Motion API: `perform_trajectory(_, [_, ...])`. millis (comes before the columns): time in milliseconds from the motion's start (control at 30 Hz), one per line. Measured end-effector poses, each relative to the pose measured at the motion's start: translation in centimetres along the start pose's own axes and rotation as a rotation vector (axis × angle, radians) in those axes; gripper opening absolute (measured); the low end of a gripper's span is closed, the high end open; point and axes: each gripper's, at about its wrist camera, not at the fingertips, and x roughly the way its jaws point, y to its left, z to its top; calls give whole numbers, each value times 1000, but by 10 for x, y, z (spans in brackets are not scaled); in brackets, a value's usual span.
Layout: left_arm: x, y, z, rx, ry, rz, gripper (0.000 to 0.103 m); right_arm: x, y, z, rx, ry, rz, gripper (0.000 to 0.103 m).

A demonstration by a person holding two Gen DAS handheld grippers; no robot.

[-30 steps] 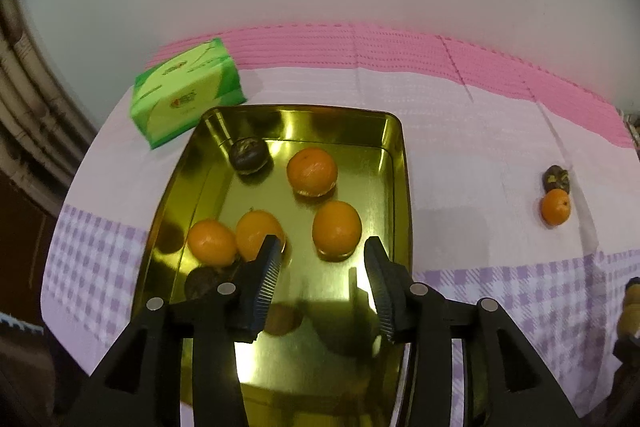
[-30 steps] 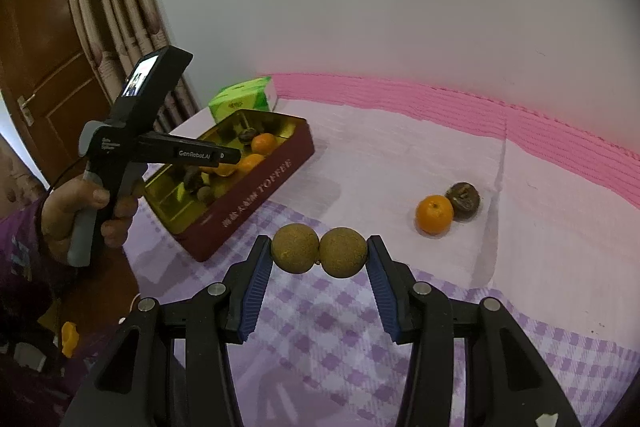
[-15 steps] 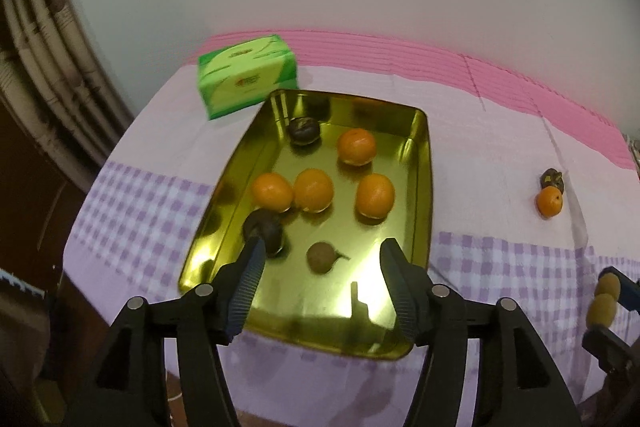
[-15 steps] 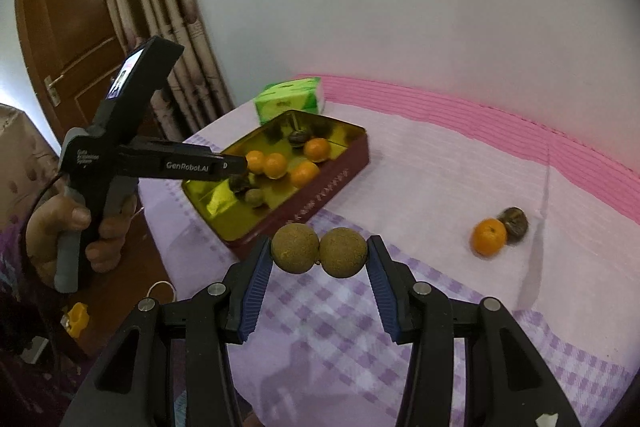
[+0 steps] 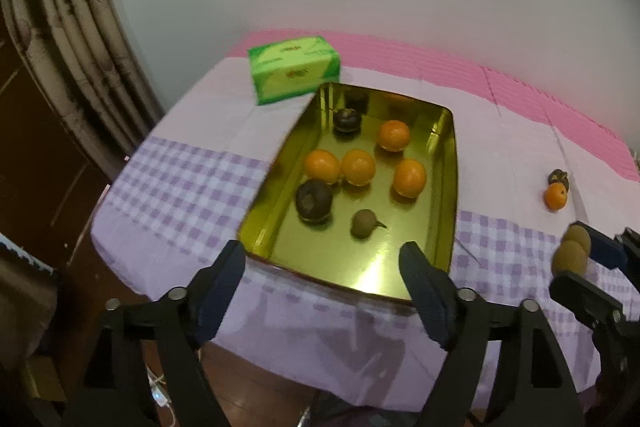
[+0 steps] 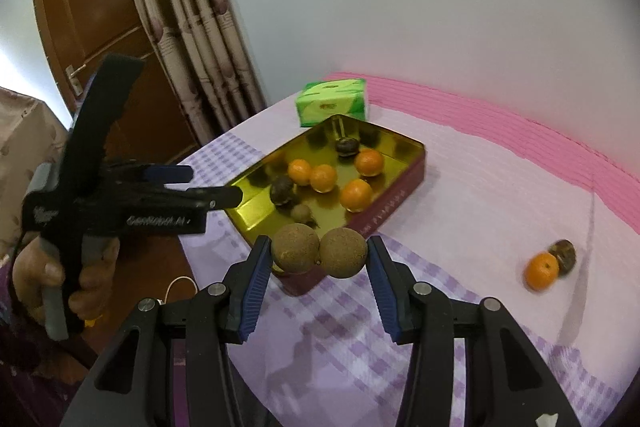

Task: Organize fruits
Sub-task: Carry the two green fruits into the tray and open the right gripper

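The gold tin (image 5: 448, 163) served as reference; it sat on the checked cloth (image 5: 180, 195) with its red outer wall (image 6: 384, 215) facing the right wrist camera.

Inside the tin: four oranges (image 5: 358, 167), three in a loose row across the middle and one beyond them toward the far end; one dark round fruit (image 5: 314, 199) touching the nearest orange at the tin's left side, a second dark fruit (image 5: 347, 119) near the far left corner, and a small brown fruit with a stem (image 5: 363, 223) lying alone toward the near end.

Left gripper (image 5: 322, 277) hung over the tin's near rim. Its jaws had just been opening and stood wide apart, with nothing between them. A hand (image 6: 60, 283) held its handle, left of the tin in the right wrist view.

Right gripper (image 6: 319, 255) was clamped on two brown round fruits (image 6: 319, 253) side by side, one pad against each outer side. The pair sat in the air before the tin's near right corner.

Outside the tin, well to its right on the cloth: a loose orange (image 6: 542, 271) touching a dark fruit (image 6: 563, 255). A green tissue box (image 5: 294, 73) stood just beyond the tin's far left corner.
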Motion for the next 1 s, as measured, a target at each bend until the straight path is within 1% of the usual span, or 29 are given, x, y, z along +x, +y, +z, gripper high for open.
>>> perform_trajectory(100, [-2, 6, -1, 4, -16, 20, 84, 12, 4, 6, 0, 15, 13, 45])
perform_trajectory(333, [9, 29, 1, -71, 2, 27, 85, 34, 11, 18, -10, 38, 10, 45])
perform_trajectory(467, [12, 35, 0, -93, 5, 26, 85, 46, 13, 22, -23, 56, 6, 45])
perform_trajectory(767, [13, 31, -1, -67, -5, 54, 87, 78, 16, 27, -46, 105, -1, 45])
perform_trajectory(1000, [18, 29, -1, -46, 0, 70, 87, 99, 18, 24, -81, 144, -13, 45])
